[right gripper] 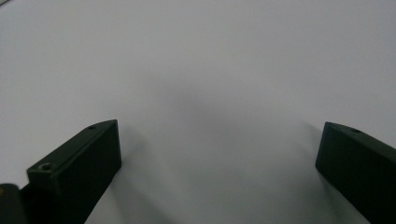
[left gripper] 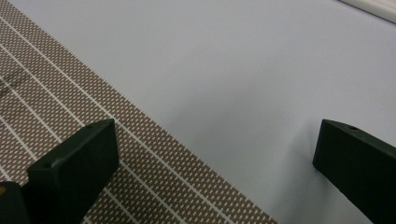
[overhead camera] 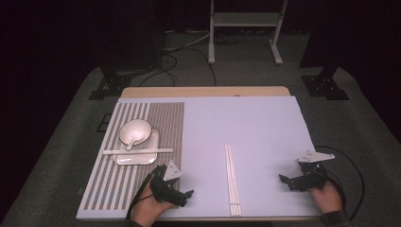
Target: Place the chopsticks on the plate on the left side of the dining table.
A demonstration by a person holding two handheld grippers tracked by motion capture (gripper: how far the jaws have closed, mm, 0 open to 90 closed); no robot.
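Hovering with both jaws spread and empty, bring your right gripper (overhead camera: 289, 182) low across the table (overhead camera: 265, 127) to the chopsticks (overhead camera: 231, 179) lying midway toward your left gripper (overhead camera: 185, 196), pinching both sticks together mid-length.

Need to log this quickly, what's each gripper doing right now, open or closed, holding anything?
Left gripper: open, holding nothing, over the edge of the striped placemat.
Right gripper: open, holding nothing, over the bare table.

1 bowl (overhead camera: 135, 130), 1 spoon (overhead camera: 131, 142), 1 plate (overhead camera: 124, 159), 1 mat (overhead camera: 165, 123), 2 chopstick prs (overhead camera: 232, 179) (1 pr on plate).
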